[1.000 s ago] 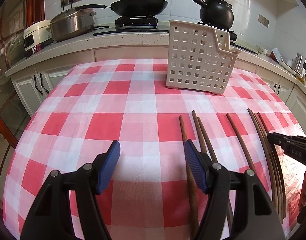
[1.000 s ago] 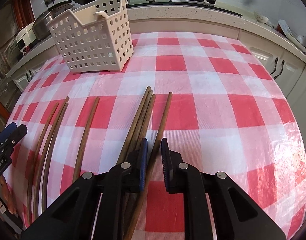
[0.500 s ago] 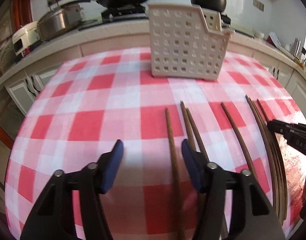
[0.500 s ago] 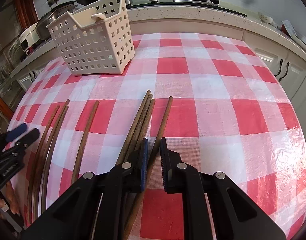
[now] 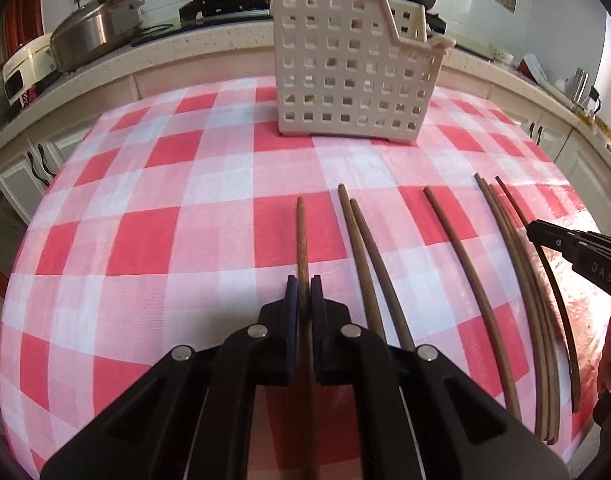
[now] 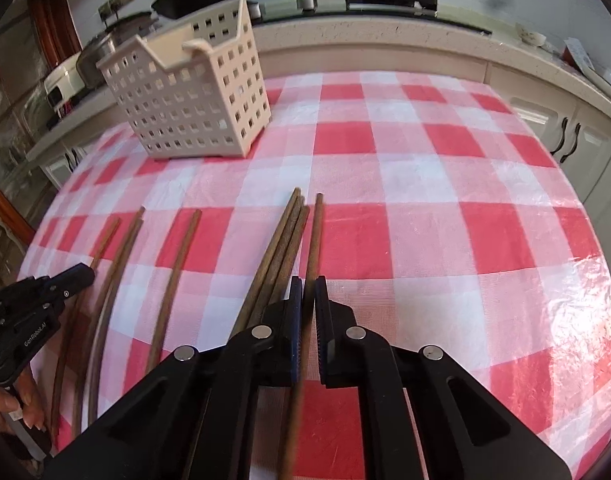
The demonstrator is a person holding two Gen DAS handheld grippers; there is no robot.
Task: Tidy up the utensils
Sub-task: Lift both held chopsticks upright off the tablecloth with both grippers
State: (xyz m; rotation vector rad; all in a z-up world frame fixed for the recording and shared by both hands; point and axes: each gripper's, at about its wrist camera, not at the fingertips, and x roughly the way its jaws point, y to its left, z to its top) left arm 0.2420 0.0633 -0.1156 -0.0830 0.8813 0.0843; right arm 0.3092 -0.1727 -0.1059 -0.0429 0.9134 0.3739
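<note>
We note the left gripper (image 5: 304,294) has just closed, pinching the leftmost chopstick (image 5: 301,236); right gripper (image 6: 308,294) pinches the rightmost chopstick (image 6: 316,236); basket (image 5: 347,76) near the table's far edge.

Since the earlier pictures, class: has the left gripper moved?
Yes. The left gripper shifted right toward the basket, its jaws closing on one chopstick.

bare checked cloth (image 5: 153,240) left, basket (image 5: 353,76) blocking far centre
</note>
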